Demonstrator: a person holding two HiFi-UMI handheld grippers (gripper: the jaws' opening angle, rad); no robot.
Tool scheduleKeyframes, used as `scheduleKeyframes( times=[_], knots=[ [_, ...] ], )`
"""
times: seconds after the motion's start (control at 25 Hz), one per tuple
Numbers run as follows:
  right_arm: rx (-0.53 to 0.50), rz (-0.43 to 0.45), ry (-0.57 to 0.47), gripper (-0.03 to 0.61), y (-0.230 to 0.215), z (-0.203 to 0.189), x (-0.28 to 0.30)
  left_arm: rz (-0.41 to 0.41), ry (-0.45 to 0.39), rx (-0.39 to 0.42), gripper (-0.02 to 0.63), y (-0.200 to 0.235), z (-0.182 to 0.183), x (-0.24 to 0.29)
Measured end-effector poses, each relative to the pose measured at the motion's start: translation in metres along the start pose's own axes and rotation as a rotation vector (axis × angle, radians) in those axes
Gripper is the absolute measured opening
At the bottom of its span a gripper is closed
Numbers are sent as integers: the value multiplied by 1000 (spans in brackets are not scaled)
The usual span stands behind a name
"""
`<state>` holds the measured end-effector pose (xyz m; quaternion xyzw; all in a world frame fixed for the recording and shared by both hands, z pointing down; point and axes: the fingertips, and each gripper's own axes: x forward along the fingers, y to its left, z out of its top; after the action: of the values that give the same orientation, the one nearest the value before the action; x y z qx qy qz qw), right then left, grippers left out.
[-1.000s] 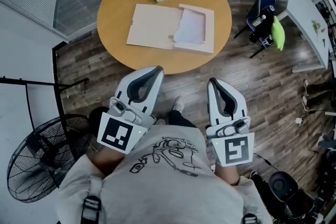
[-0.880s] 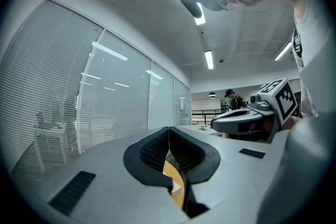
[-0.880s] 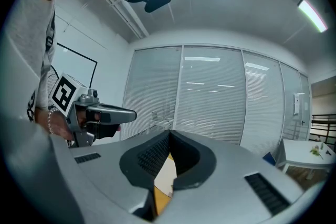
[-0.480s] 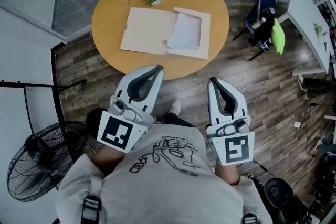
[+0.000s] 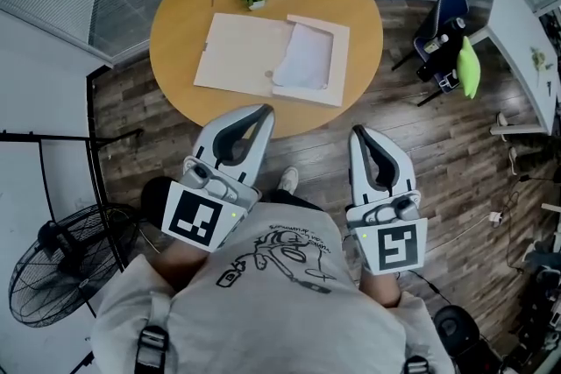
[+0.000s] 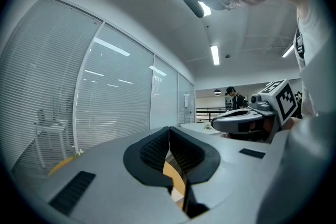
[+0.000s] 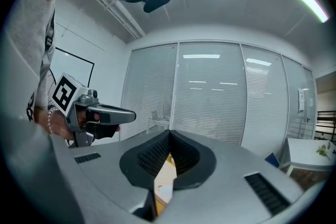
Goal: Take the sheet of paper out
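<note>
Two grippers, both empty & pinched shut: left gripper [image 5: 265,111] and right gripper [image 5: 359,132], held side by side near the body, pointing fwd at the round table [image 5: 175,22]. Sheet of paper [image 5: 303,61] lying flat ahead on that table, in the right half of the open tan folder [image 5: 235,52]. Long side running away from the body, tipped a bit. Fwd of the gap btw both tips, prob. a bit nearer the left one. No touch yet. No words to read on paper or folder. Only black-white square marks on the gripper cubes. Shirt print too small to read.
</note>
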<state>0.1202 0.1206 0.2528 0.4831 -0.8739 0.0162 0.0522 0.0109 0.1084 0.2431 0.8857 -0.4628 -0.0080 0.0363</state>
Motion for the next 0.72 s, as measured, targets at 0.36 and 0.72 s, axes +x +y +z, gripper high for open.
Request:
scheduleKeyframes(
  times=[0.36, 0.72],
  knots=[
    [3, 14, -6, 8, -26, -2, 3, 6, 42, 32, 21, -9, -10, 22],
    [9, 16, 2, 7, -38, -6, 10, 12, 56, 27, 21, -6, -17, 37]
  ],
)
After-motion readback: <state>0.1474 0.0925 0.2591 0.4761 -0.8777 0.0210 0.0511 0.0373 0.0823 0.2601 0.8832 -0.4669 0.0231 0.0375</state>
